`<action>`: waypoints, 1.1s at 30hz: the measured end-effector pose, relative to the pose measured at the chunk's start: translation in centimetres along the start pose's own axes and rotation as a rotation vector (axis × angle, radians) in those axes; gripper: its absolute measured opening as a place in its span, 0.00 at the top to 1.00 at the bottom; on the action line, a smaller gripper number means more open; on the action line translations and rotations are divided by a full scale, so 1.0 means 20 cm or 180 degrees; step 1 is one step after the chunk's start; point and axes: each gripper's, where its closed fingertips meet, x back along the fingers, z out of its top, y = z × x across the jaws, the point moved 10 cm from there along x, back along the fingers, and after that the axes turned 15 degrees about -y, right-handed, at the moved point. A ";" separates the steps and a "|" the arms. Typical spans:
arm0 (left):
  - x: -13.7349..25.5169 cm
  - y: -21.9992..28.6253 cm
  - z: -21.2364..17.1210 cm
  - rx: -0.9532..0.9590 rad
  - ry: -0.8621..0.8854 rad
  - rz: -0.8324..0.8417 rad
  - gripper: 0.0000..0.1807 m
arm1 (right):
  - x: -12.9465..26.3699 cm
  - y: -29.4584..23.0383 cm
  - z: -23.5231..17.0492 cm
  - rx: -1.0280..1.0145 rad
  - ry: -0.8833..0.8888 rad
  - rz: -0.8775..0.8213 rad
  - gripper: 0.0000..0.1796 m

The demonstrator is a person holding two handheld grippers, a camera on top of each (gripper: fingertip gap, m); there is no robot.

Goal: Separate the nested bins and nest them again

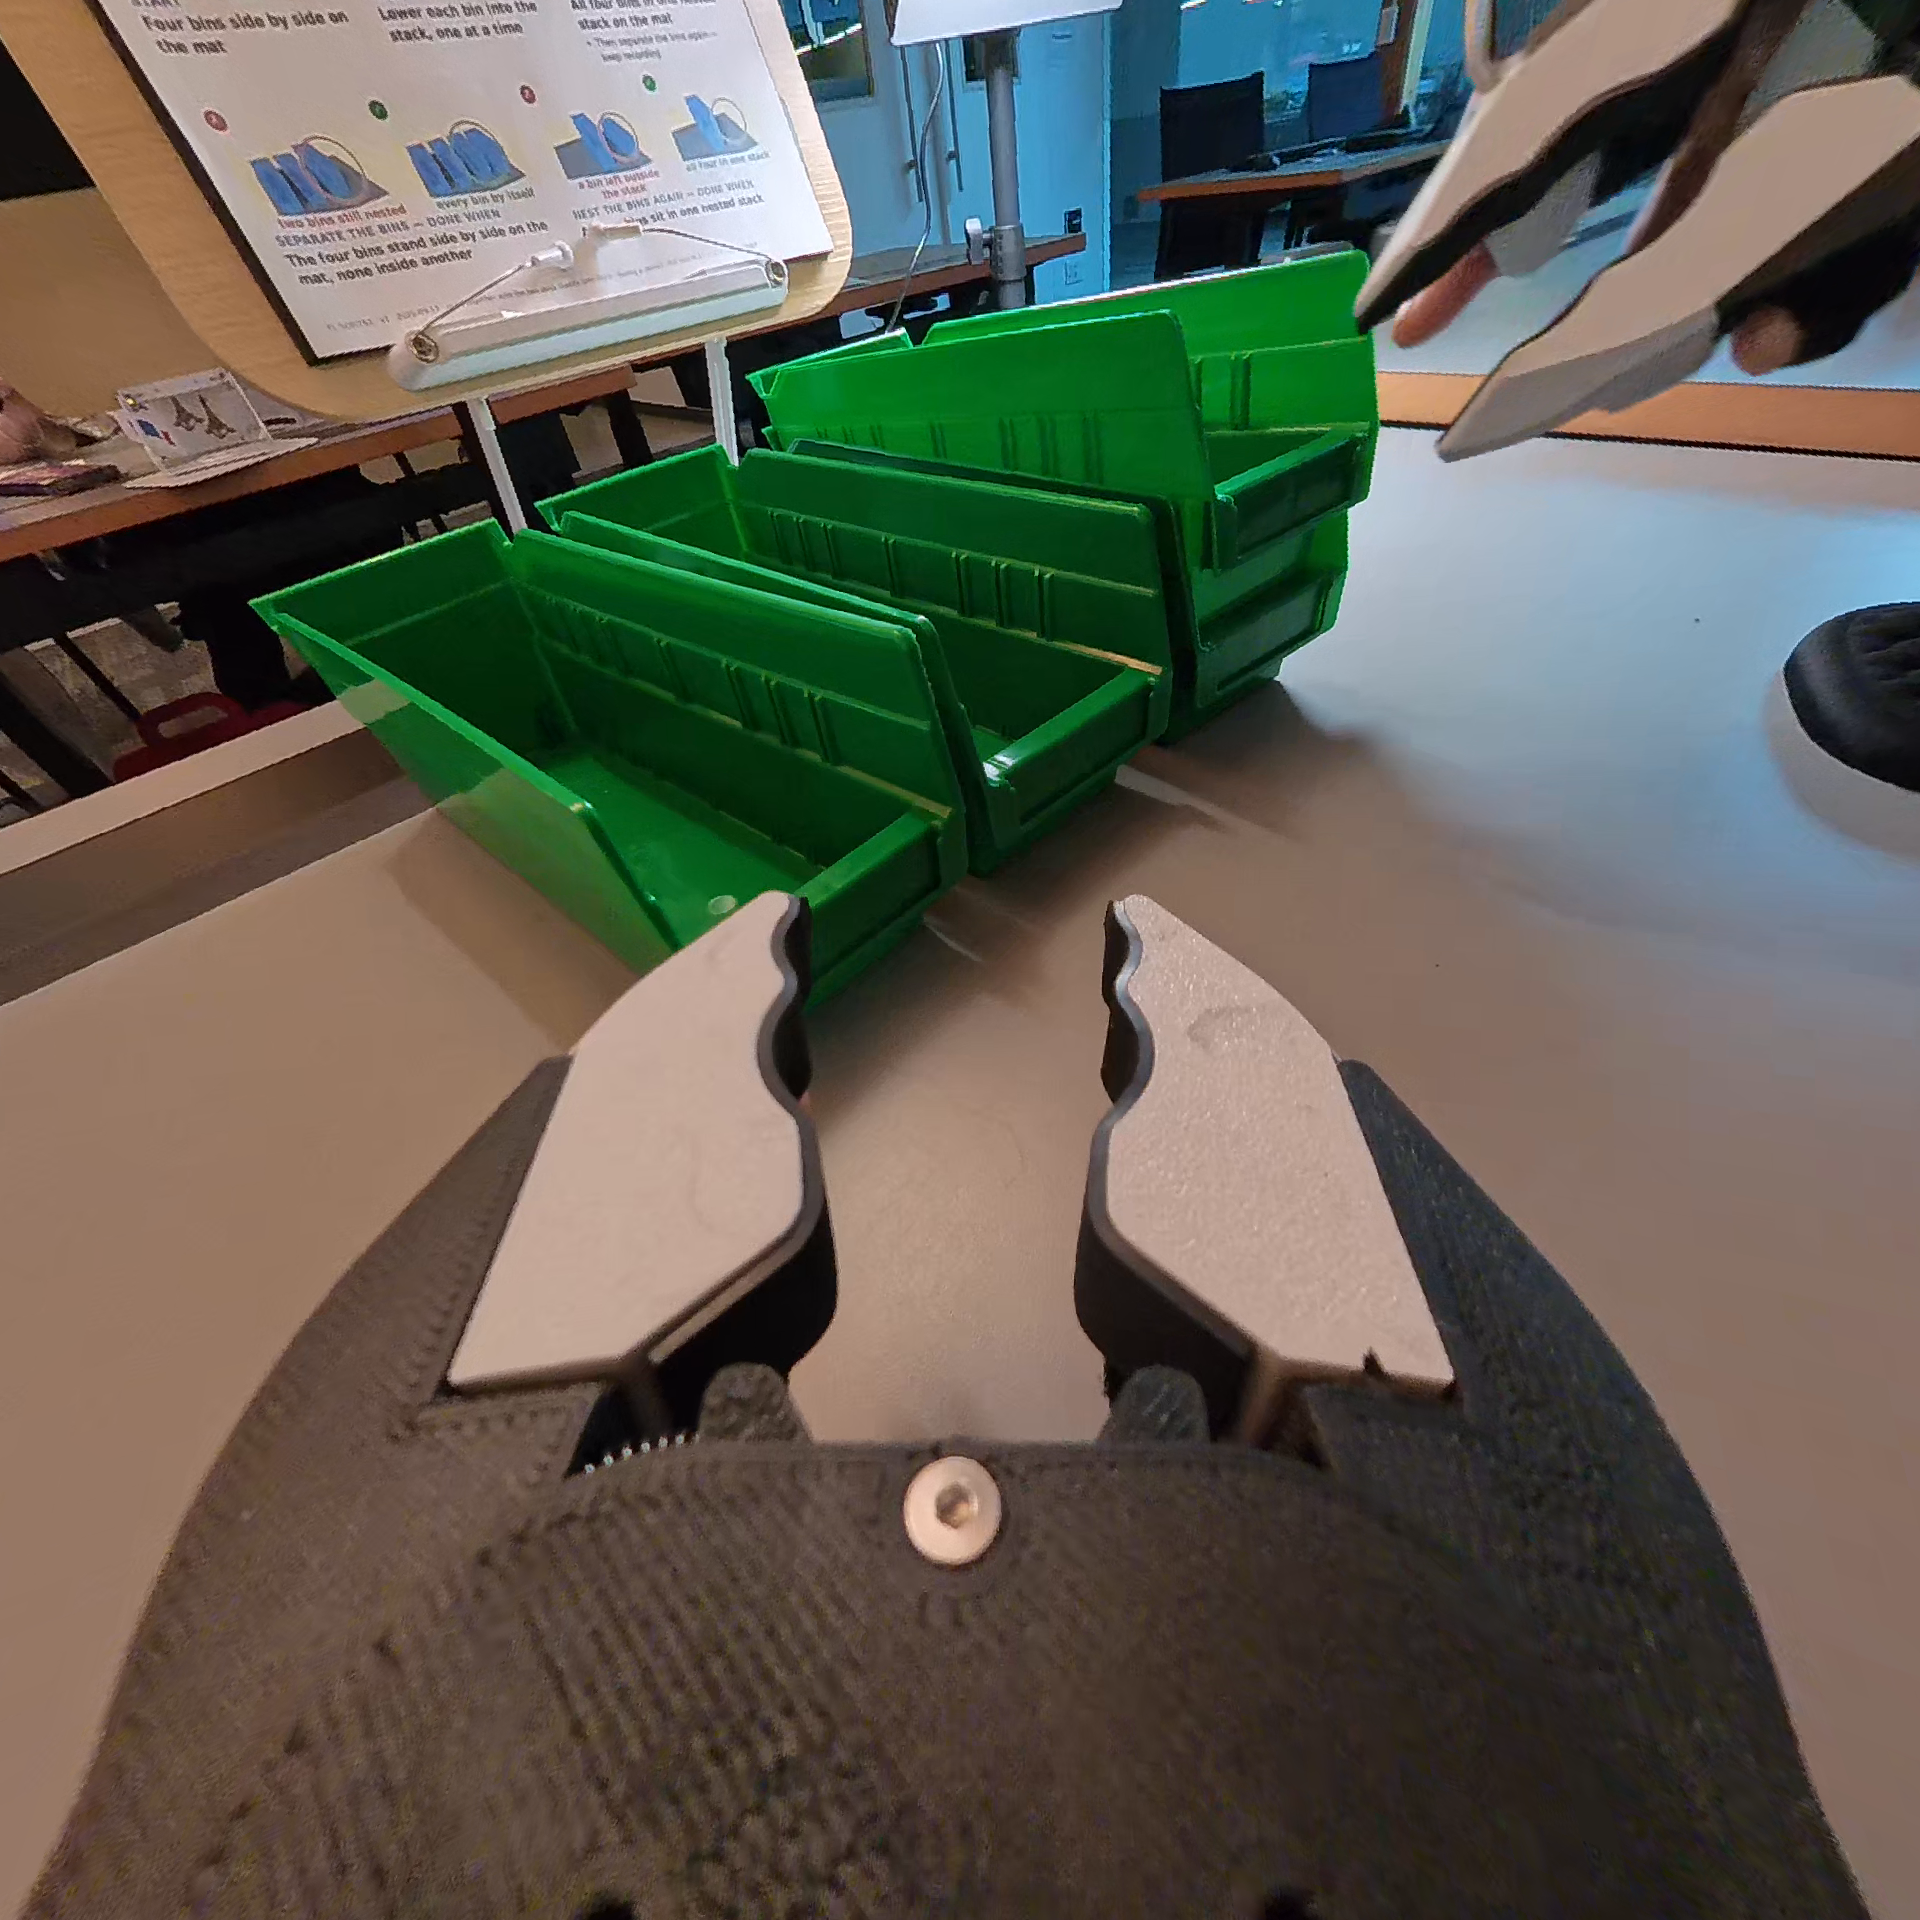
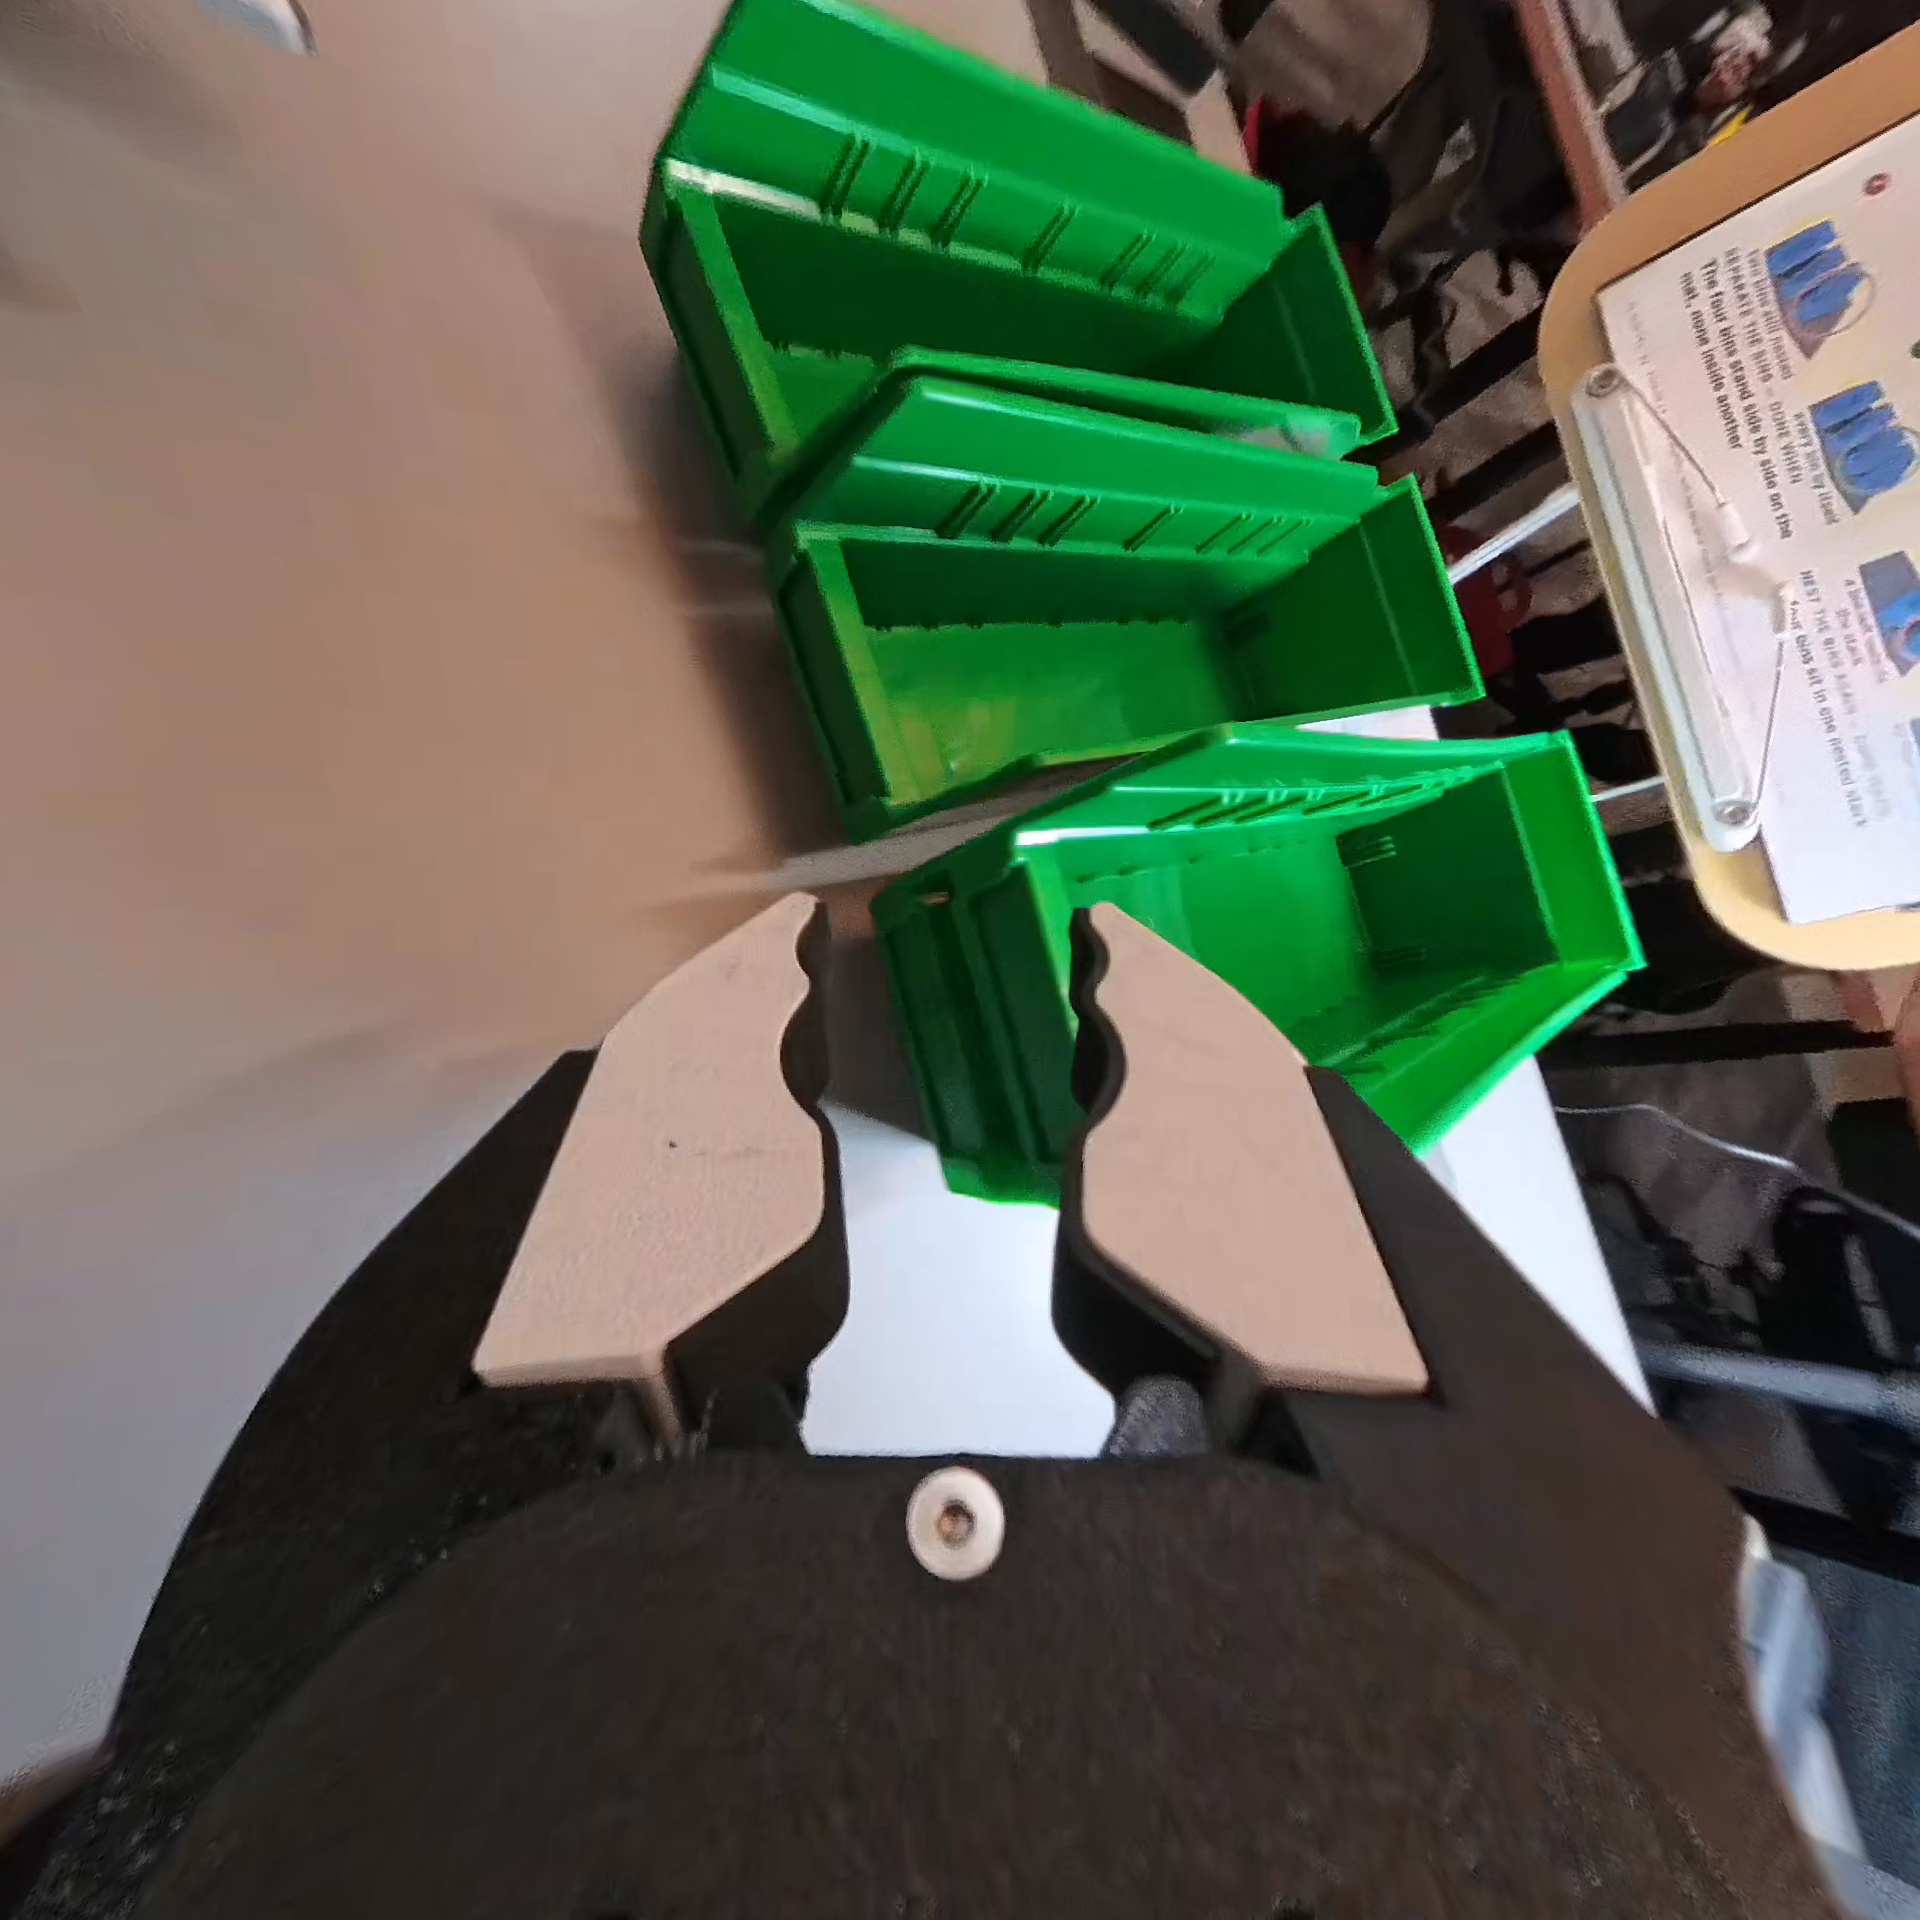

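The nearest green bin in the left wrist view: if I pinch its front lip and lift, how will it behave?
The nearest green bin looks like thin moulded plastic, so probably light and fairly stiff. Its glossy surface may slip in the jaws. It is long, so held by the front lip its rear would likely sag downward.

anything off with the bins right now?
One thing: the far stack holds two nested bins, and the upper bin sits tilted, not fully seated. The near bin and middle bin stand singly on the table.
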 end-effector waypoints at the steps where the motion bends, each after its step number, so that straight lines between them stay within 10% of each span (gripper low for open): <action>1: 0.00 0.00 0.00 -0.0006 -0.0013 -0.0003 0.70 | 0.01 -0.03 -0.02 -0.0116 0.0117 0.0011 0.76; 17: -0.37 0.02 0.22 -0.1633 -0.1324 0.0350 0.71 | 0.19 -0.41 -0.53 -0.1690 0.0897 -0.0029 0.72; 33: -0.63 -0.11 0.10 -0.2383 -0.2273 0.0885 0.79 | 0.18 -0.43 -0.58 -0.1807 0.1073 -0.0106 0.73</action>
